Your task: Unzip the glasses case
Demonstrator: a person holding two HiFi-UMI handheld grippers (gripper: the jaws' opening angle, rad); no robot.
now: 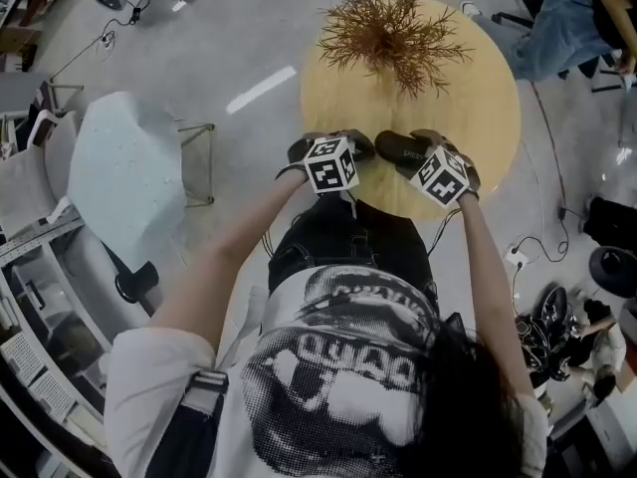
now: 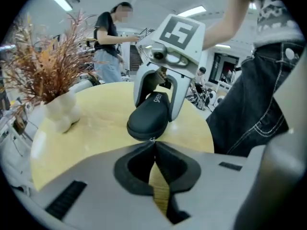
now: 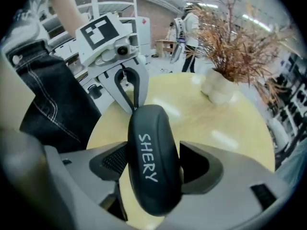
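Over the tabletop [image 1: 478,98], the right tool [image 3: 154,174] clamps the black glasses case [image 3: 146,128] across its body to brace it. The left tool [image 2: 153,145] is pinched shut on the zip pull [image 2: 152,139] at the case's end, apparently ready to drag it round.

glasses case [image 3: 152,166]: black, white lettering | table [image 1: 493,118]: pale yellow | dried plant [image 1: 393,33]: rust-brown

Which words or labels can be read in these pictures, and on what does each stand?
"SHERY": white letters on the black glasses case, read in the right gripper view.
The shirt print in the head view: too distorted to read.
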